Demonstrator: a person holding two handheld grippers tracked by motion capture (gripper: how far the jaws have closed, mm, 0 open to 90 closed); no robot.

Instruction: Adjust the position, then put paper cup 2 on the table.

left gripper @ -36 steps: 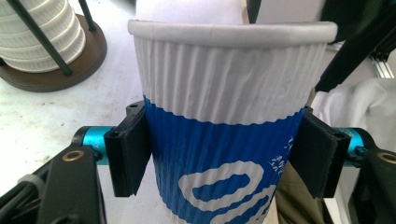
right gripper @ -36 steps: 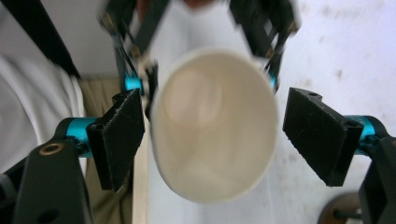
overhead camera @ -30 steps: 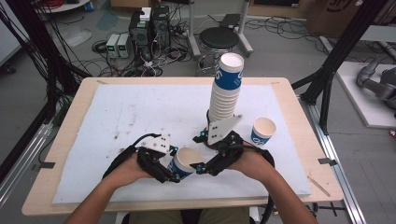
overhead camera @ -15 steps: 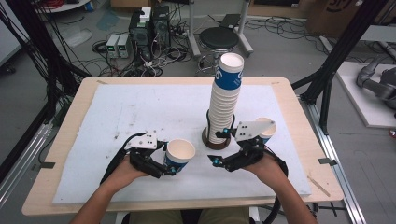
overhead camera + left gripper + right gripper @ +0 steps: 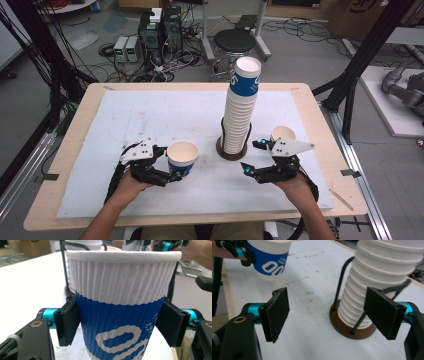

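A blue-and-white ribbed paper cup (image 5: 182, 156) stands upright between the jaws of my left gripper (image 5: 171, 165), which is shut on it at the front left of the white mat. In the left gripper view both pads (image 5: 67, 323) press the cup's (image 5: 122, 315) blue band. Whether its base touches the mat is hidden. My right gripper (image 5: 250, 156) is open and holds nothing, just right of the tall stack of cups (image 5: 240, 110). In the right gripper view its jaws (image 5: 331, 313) stand wide apart, with the stack (image 5: 382, 277) behind the right one.
The stack sits in a wire holder on a round brown base (image 5: 222, 150) at mid-table. A single cup (image 5: 283, 134) stands on the mat beyond my right gripper. The white mat (image 5: 150, 115) covers most of the wooden table. Cables, boxes and a stool lie on the floor beyond.
The two grippers were close together around the cup at the front centre. Now the left one has carried the cup leftward, and the right one has drawn away to the right, open.
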